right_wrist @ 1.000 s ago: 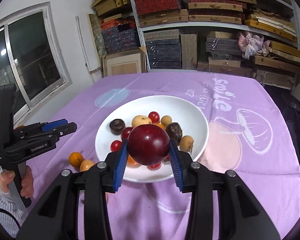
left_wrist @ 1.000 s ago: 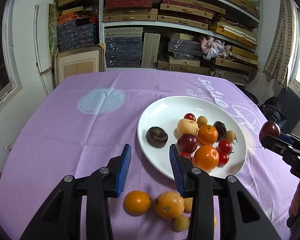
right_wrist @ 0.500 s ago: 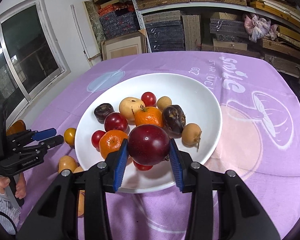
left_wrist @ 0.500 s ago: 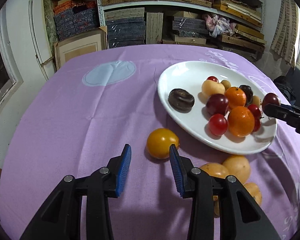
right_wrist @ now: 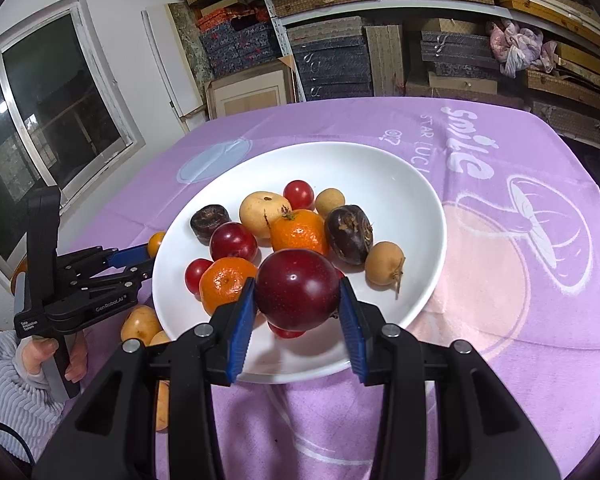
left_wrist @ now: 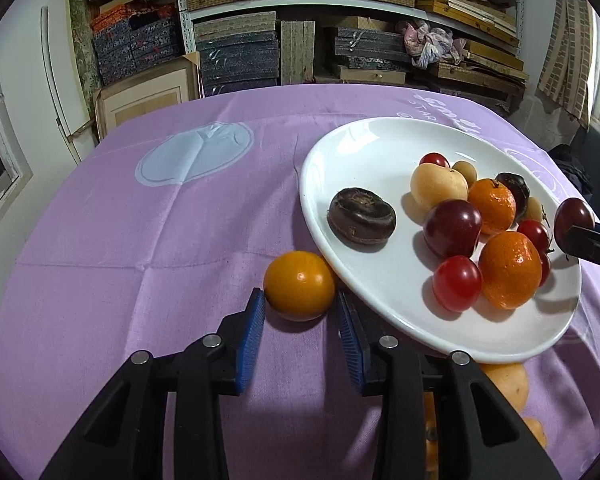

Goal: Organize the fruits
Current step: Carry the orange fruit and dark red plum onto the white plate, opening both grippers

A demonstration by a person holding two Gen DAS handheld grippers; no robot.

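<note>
The round white ceramic plate lies on the purple printed tablecloth and holds many small fruits. The right gripper is clamped on a dark red glossy plum, held above the near rim of the plate, over the other fruits. The left gripper is at the left side of the plate; its jaws are closing around a round orange-yellow fruit that lies on the cloth just beside the plate's rim. The blue pads are very near this fruit, but I cannot tell if they already press it. More yellow fruits lie on the cloth near the plate's left edge.
</note>
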